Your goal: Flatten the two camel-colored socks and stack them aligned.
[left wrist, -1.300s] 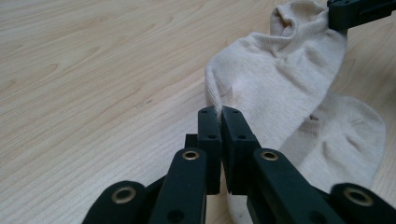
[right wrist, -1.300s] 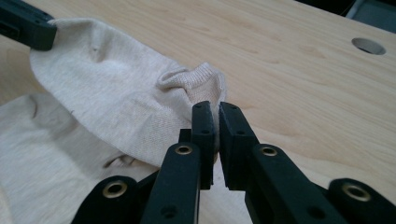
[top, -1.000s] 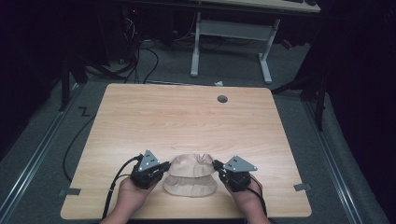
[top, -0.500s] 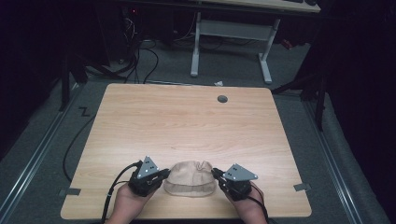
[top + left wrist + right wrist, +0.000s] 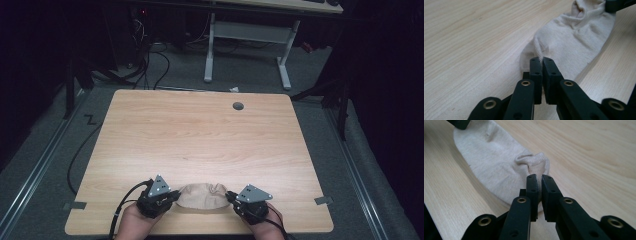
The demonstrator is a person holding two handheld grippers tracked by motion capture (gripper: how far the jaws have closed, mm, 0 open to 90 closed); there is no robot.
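A beige sock (image 5: 201,196) lies flat near the bottom edge of the table (image 5: 200,135), low in the middle of the high view, stretched between the two grippers. The left gripper (image 5: 172,196) sits at the sock's left end and the right gripper (image 5: 229,196) at its right end, each held by a hand coming in from the bottom of the frame. In the left gripper view the jaws rise from the bottom centre and are pinched together on a thin fold of the sock (image 5: 571,42) at its near end; the fabric runs away toward the upper right, where the other gripper's black tip meets it at the corner. In the right gripper view the jaws are nearly together, clamped on the ribbed cuff (image 5: 534,161) just above them, and the sock (image 5: 491,157) spreads toward the upper left, where the other gripper's tip touches its far end.
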